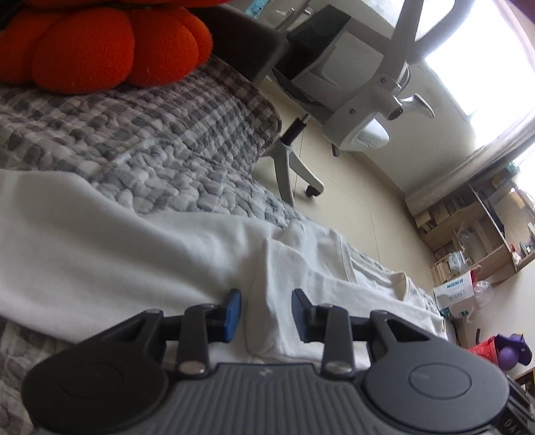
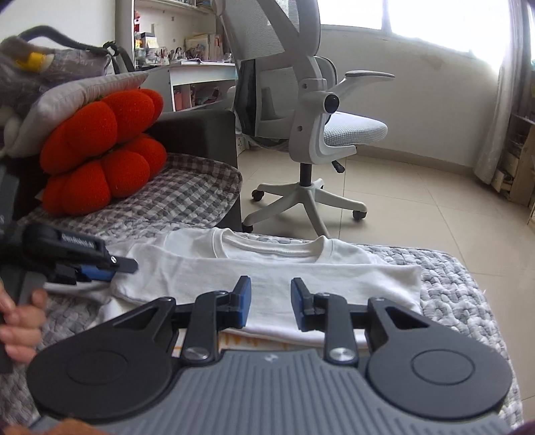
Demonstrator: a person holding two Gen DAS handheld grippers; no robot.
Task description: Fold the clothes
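A lived-in room at home, part bedroom and part study. A bed or couch covered with a grey checked quilt (image 2: 187,197) carries an orange pumpkin-shaped cushion (image 2: 100,160) under a stack of pillows (image 2: 77,97). Beside it on a pale tiled floor (image 2: 418,214) stands a white mesh office chair (image 2: 314,110) on castors. Behind the chair a white desk (image 2: 200,72) with shelves is crowded with books and small items. Wooden shelving (image 1: 474,231) packed with boxes lines one wall, and daylight comes through a wide window (image 2: 434,20) with a curtain (image 2: 498,123)
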